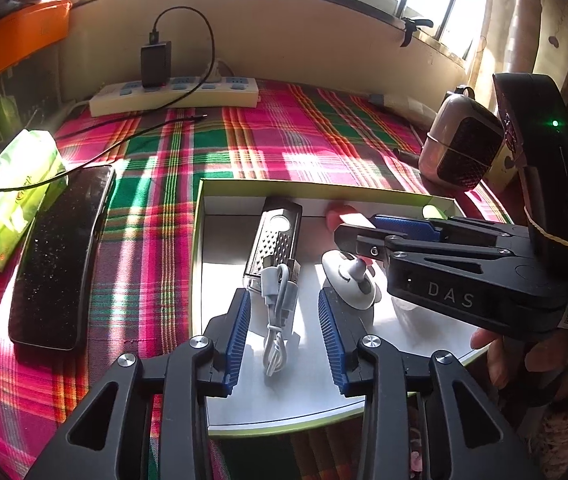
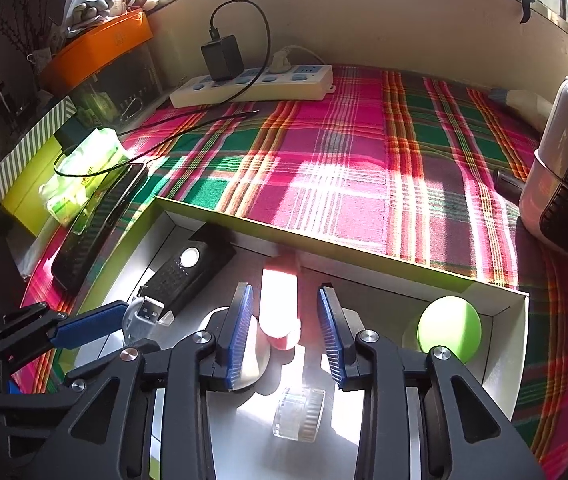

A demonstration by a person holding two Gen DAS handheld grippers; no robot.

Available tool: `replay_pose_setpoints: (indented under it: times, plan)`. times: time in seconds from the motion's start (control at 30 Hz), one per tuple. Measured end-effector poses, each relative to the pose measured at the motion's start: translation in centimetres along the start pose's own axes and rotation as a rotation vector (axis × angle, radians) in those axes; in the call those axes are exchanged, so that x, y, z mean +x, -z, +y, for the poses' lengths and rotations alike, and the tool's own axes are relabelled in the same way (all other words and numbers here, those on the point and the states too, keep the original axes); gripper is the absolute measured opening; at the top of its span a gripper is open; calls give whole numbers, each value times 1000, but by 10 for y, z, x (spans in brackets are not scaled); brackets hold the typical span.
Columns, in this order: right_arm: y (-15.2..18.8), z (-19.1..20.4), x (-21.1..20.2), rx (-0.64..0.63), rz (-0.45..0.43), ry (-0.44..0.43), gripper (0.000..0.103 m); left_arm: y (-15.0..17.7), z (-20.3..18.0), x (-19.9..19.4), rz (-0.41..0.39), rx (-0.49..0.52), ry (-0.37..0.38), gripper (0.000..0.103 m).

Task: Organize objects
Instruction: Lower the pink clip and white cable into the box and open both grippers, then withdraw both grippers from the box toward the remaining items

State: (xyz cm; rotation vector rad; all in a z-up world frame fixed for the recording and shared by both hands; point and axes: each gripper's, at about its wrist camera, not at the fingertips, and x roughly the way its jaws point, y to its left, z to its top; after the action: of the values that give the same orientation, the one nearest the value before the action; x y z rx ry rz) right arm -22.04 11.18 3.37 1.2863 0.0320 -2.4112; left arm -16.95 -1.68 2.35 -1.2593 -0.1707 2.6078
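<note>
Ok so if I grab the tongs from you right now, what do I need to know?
Left tongs: open, with the white cable lying loose between them.
Right tongs: open, with the pink tube between them, not gripped.
Already in the box: the cable, the tube, a black perforated gadget, a white round piece, a green ball and a clear little jar.
Possibly left: the flat black slab and the green tissue pack lie outside on the cloth.
</note>
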Motion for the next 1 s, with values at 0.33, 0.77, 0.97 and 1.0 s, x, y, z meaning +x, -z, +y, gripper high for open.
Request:
replay_pose_setpoints:
  times: [0.33,0.77,0.97,1.0]
  plan:
    - [8,2,-20,12,-38,-5,39,7,-3,-13,-8,-7,-6,35]
    - [38,2,-62,52,-113,-9,39,25,-14,-41,-44,-2,-9,35]
    - [54,1,-80,69,-139,-9,39,35,-25,-52,-51,16,-6,35]
    - [56,0,-83,70,-146,-3,39,37,-26,-53,-52,18,-1,35]
